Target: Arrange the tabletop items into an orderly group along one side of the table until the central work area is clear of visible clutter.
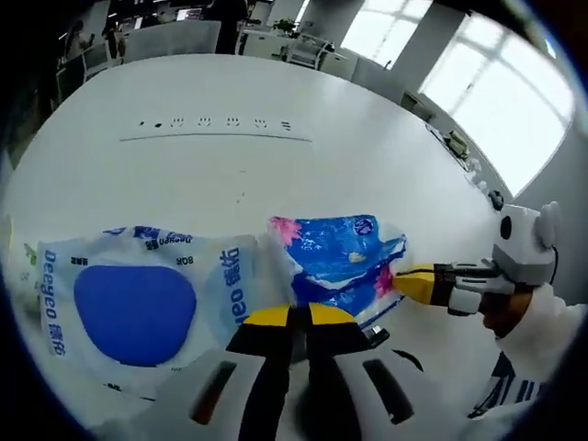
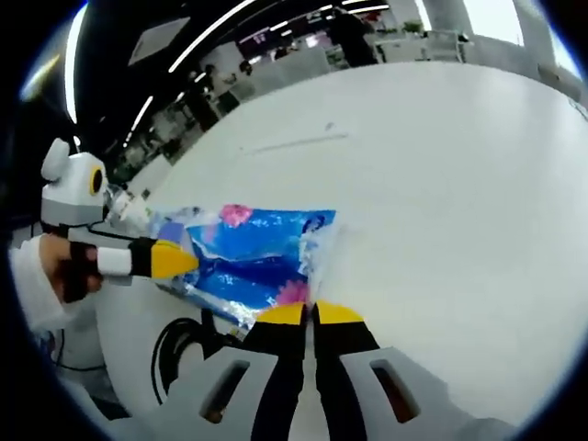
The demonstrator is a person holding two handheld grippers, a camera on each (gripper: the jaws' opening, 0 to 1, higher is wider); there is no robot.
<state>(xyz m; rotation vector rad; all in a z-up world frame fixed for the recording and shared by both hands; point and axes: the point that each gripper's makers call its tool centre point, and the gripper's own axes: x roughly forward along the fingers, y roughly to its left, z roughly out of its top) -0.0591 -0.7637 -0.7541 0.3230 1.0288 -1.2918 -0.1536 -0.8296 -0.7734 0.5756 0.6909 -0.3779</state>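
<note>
Left tongs (image 1: 292,317) and right tongs (image 2: 310,314) pinching blue packet (image 1: 344,253), white table (image 1: 220,175)

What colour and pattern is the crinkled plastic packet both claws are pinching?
The crinkled plastic packet is bright blue with pink flower prints and a clear torn edge; it shows best in the right gripper view.
</note>
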